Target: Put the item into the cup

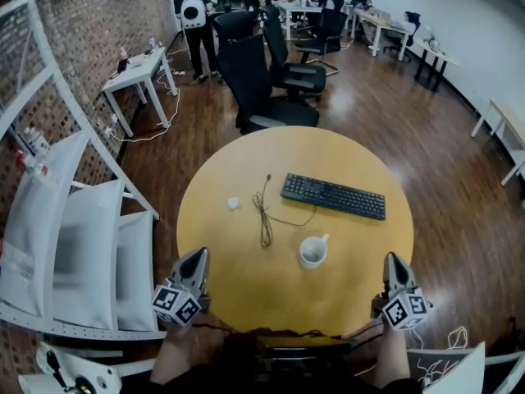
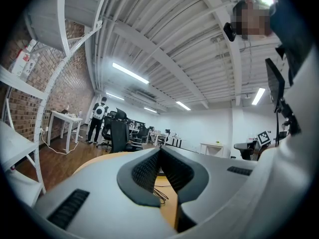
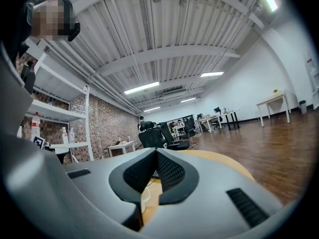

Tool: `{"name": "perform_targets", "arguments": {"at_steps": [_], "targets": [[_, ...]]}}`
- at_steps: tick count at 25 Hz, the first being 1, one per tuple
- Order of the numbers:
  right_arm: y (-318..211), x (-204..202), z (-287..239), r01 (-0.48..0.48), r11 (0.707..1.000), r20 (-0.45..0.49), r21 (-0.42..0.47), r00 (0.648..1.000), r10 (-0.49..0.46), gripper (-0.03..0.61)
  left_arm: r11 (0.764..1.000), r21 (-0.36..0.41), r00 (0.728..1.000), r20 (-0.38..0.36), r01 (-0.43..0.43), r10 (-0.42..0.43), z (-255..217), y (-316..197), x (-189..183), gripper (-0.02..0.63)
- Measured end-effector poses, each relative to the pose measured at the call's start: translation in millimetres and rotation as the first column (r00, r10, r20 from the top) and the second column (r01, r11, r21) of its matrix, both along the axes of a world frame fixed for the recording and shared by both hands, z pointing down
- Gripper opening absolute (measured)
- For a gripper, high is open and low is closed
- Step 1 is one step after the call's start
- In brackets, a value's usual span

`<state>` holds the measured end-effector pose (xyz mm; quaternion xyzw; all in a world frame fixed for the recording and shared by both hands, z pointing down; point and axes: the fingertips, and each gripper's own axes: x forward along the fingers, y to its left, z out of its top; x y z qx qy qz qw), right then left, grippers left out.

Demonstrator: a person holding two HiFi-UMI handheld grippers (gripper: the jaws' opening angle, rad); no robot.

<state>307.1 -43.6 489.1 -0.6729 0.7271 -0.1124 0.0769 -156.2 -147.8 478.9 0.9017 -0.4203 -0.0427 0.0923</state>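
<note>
White shelf rack (image 1: 82, 220): stands on the wooden floor at the far left of the scene, beside the round table.
Surface (image 1: 361, 245): a round yellow wooden tabletop in the middle of the head view, carrying everything named below.
Left gripper (image 1: 198, 254): held over the near left edge of the surface, tips pointing away from the person. In the left gripper view its jaws (image 2: 159, 151) are pressed together with nothing between them. A cube with square markers sits at its near end.
Item (image 1: 235, 203): a small white object lying on the surface, left of centre. It is just left of the cable and well apart from the cup.
Cable (image 1: 264, 216): a thin black cord running near to far in a loose loop, between the item and the keyboard.
Keyboard (image 1: 333, 195): black, lying at a slight angle, right of centre and farther away than the cup.
Cup (image 1: 312, 251): a white mug standing upright on the surface, near the keyboard's left end, handle turned to the far right.
Right gripper (image 1: 394, 258): held at the near right edge of the surface, tips pointing away. In the right gripper view its jaws (image 3: 155, 151) are closed on each other, holding nothing.
</note>
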Motion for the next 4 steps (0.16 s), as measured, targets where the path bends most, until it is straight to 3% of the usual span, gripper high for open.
{"name": "perform_targets", "arguments": {"at_steps": [4], "targets": [[1.4, 1.9, 2.7, 0.003, 1.0, 0.005, 0.002, 1.0, -0.003, 0.009, 1.0, 0.004, 1.0, -0.003, -0.004, 0.004, -1.5, -2.4, 0.5, -0.006]]}}
